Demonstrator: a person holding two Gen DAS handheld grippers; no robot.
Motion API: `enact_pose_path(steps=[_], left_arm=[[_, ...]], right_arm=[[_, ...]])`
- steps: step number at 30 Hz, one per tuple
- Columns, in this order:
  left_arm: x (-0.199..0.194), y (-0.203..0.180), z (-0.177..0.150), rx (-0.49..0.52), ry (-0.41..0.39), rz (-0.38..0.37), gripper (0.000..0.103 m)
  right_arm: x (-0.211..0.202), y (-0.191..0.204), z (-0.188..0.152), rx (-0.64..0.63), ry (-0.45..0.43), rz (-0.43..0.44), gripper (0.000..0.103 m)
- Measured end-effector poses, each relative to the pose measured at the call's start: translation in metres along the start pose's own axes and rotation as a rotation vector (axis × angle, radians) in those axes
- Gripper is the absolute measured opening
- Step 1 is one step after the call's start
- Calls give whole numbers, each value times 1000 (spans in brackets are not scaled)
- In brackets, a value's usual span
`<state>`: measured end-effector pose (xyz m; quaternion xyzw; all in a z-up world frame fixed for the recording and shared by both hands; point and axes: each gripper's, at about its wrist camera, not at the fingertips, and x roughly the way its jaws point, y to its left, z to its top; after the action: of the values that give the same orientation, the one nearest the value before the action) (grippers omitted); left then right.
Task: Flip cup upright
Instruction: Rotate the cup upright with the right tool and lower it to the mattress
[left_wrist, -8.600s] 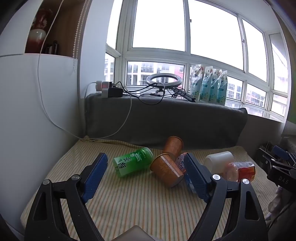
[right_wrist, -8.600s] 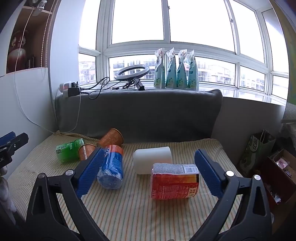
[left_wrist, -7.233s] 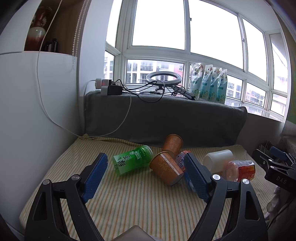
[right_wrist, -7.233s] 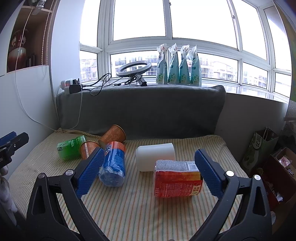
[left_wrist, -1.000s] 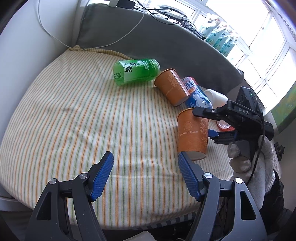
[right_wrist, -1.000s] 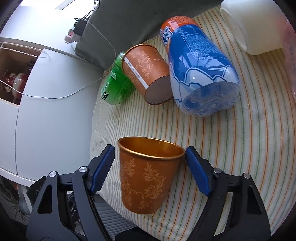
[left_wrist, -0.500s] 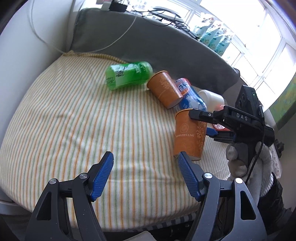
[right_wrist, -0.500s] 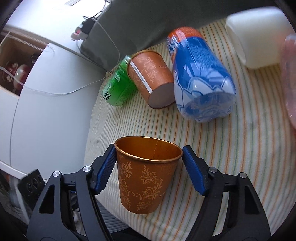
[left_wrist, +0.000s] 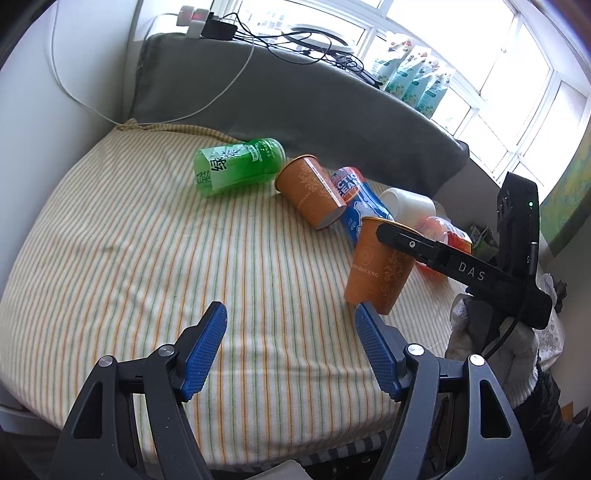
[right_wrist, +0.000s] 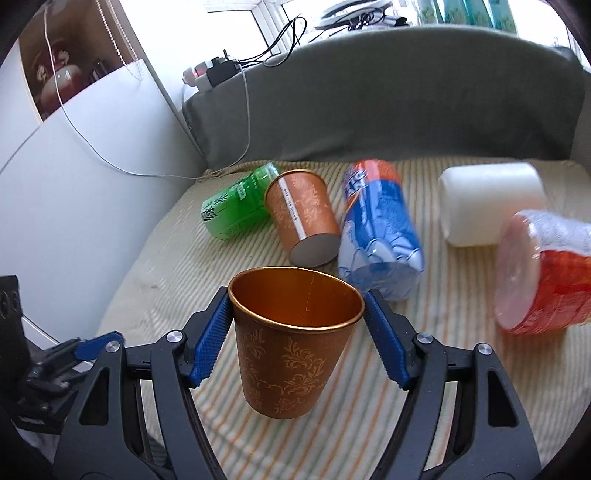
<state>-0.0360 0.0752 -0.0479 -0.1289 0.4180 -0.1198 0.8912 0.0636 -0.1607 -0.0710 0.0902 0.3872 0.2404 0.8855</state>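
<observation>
Copper-coloured and patterned with leafy scrolls, the cup (right_wrist: 293, 343) sits mouth up between the blue pads of the right tool (right_wrist: 298, 338), which is pinching it just under the rim. From the left wrist view the cup (left_wrist: 376, 269) looks nearly upright, leaning slightly, with its base at or just above the striped mattress (left_wrist: 147, 258); whether it actually touches the fabric I cannot tell.

The flipping itself seems done, so the step in hand is most likely the set-down. The next move probably calls for settling the base flat on the soft surface, straightening the slight lean, then spreading the pads gently so the light cup does not tip as they come away. The padding may give under it, so a wobble is the likely risk.

The right tool reaches in from the right side of the bed, its black body roughly level, gripped in a white-gloved hand (left_wrist: 476, 325). The left tool (left_wrist: 291, 343) hovers low over the near edge of the mattress, pads spread wide with nothing between them, just beside the cup's base.

Farther back, a second copper cup (right_wrist: 301, 225) lies on its side, touching a green bottle (right_wrist: 236, 210) and a blue bottle (right_wrist: 380, 240). A white cup (right_wrist: 487, 203) and a red packet (right_wrist: 543, 277) lie to the right.
</observation>
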Motion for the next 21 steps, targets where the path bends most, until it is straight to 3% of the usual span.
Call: enact_pose_path(steps=[9,21], left_arm=[[0,0,0,-8,-3,9,72],[1,-7,0,10,-1,17,72]], right_arm=[[-7,-9,2,-68,-57,-111,74],[-18,5,-15,-150,-99,-128,74]])
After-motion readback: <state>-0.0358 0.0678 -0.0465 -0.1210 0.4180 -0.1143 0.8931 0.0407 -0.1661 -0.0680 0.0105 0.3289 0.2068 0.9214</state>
